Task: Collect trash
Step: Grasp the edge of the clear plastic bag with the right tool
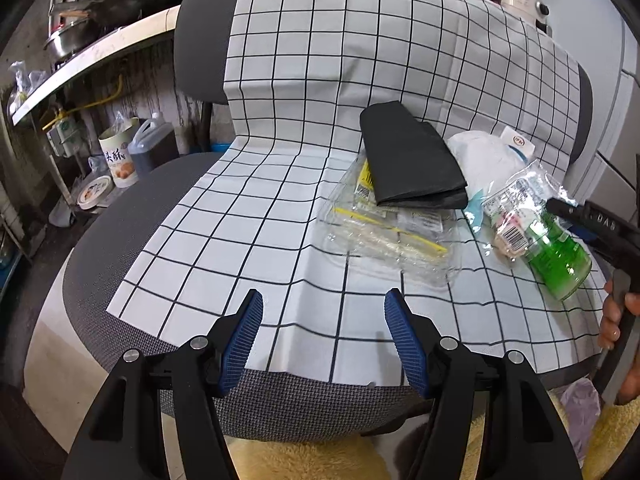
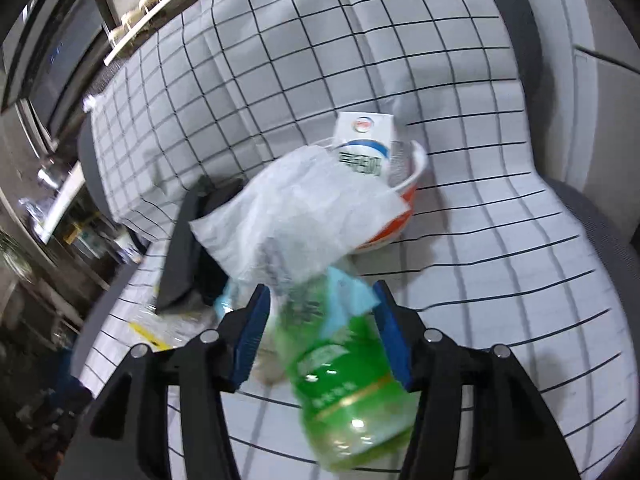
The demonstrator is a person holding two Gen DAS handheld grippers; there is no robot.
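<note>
Blue-padded right gripper (image 2: 322,320) straddles the green bottle (image 2: 352,384), which lies on the checked cloth (image 2: 500,280); jaws part-open, pad contact indeterminate through blur. Left gripper (image 1: 323,332) hangs open and empty above that cloth. Bowl (image 2: 412,184) contains a white carton (image 2: 366,140), label illegible, partly under a white bag (image 2: 296,216). Black folded bag (image 1: 412,160) overlaps clear packaging (image 1: 384,232).

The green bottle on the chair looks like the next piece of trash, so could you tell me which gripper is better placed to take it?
The right gripper. Its open jaws already flank the green bottle. The left gripper is open over bare checked cloth, well aside from the bottle.
</note>
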